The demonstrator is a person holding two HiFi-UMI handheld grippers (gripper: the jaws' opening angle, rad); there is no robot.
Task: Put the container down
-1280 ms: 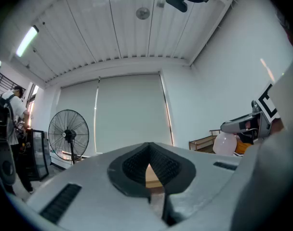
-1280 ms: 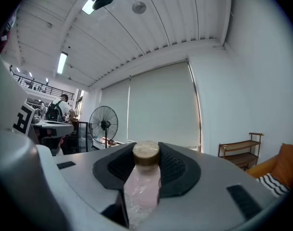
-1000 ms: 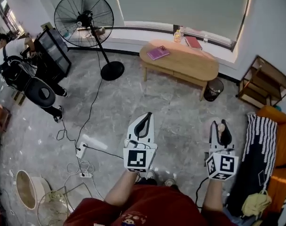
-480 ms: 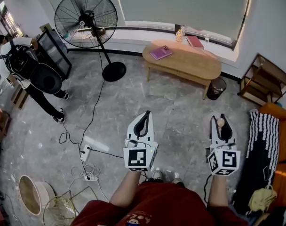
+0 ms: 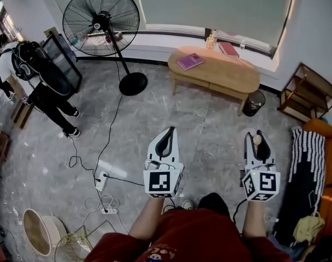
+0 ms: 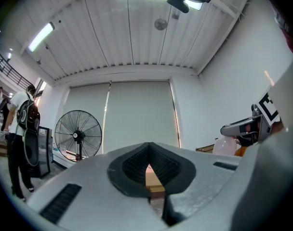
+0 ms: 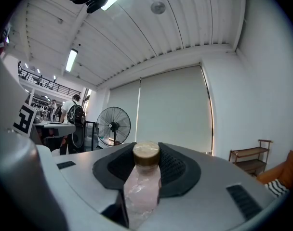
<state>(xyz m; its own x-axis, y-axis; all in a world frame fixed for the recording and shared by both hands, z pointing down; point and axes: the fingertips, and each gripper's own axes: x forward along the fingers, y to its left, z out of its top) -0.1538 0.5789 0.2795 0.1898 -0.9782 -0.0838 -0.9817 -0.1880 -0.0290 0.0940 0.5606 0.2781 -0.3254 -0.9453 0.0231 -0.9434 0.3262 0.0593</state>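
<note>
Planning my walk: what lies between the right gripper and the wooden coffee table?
Head view: ahead of the right gripper, a waste bin beside the table, otherwise bare floor.

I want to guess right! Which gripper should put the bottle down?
Right. The right gripper grips the bottle between its jaws, while the left gripper is shut on nothing.

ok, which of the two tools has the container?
The right tool: it is clamped on a clear, brown-capped container. The left tool is shut with nothing in it.
</note>
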